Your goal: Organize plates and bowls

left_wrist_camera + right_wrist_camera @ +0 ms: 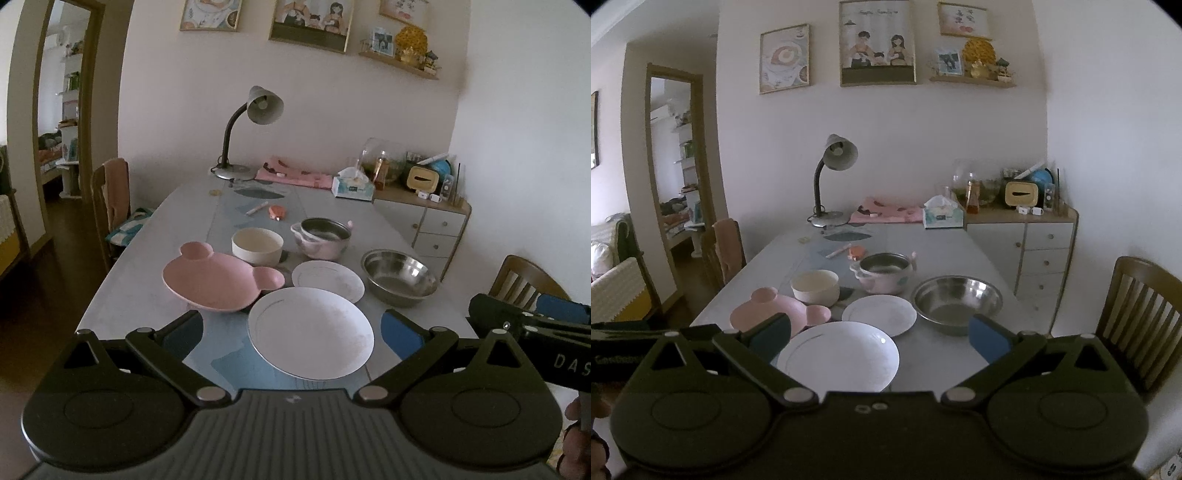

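Right now we hold both claws above the near edge of the table (122,295), neither touching any dish. Our left gripper (291,332) has its fingers spread wide and empty, and the large white plate (310,332) lies straight ahead, between and just beyond its blue pads (400,334). From our right gripper (879,336), also fully spread with nothing in it, that same plate (838,354) sits ahead and to the left, while the steel bowl (955,301) lies just beyond its right pad. So the left claw looks better lined up for the big plate, the right for the steel bowl. The small white plate (327,278) rests just past the large one, seemingly overlapped by its rim; the pink bear-shaped plate (218,277) is ahead-left, the cream bowl (257,245) and pink-handled pot (321,236) farther off. Both claws point forward, tilted slightly down. Being round, the plates offer no long axis, so we judge a rim pinch from the near side is needed.
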`<state>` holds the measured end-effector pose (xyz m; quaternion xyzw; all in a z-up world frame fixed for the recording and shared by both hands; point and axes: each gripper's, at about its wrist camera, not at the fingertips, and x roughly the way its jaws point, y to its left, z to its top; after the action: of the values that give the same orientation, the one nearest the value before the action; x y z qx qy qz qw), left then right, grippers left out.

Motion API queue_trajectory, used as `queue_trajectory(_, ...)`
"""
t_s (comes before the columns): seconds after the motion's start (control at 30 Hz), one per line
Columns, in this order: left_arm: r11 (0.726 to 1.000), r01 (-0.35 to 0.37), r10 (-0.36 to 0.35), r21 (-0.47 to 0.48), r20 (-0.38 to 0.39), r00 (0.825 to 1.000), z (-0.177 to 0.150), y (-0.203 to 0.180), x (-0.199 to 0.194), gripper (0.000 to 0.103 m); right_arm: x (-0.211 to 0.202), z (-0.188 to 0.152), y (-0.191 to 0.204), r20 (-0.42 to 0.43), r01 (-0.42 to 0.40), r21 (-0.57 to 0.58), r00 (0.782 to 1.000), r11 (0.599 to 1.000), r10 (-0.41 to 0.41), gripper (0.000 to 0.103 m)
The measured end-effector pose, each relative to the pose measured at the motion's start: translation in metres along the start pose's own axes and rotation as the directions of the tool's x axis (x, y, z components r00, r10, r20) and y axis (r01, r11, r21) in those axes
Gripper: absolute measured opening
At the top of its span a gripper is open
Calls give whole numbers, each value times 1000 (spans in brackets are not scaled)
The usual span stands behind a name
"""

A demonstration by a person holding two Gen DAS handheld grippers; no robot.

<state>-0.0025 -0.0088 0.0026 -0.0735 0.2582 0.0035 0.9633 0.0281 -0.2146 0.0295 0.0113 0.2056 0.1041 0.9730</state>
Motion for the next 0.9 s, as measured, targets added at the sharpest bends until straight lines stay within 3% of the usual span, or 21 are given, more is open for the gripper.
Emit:
queue_trajectory(0.57,1000,-1,-1,-18,-74,997,0,1,20,103,8,-1,-4,-31,0,6,1000,1000,0,101)
queue_trajectory(0.9,999,-35,32,-35,-82,996,9,-1,58,103,52,0,-18,-88,-37,5,995,999,37,97)
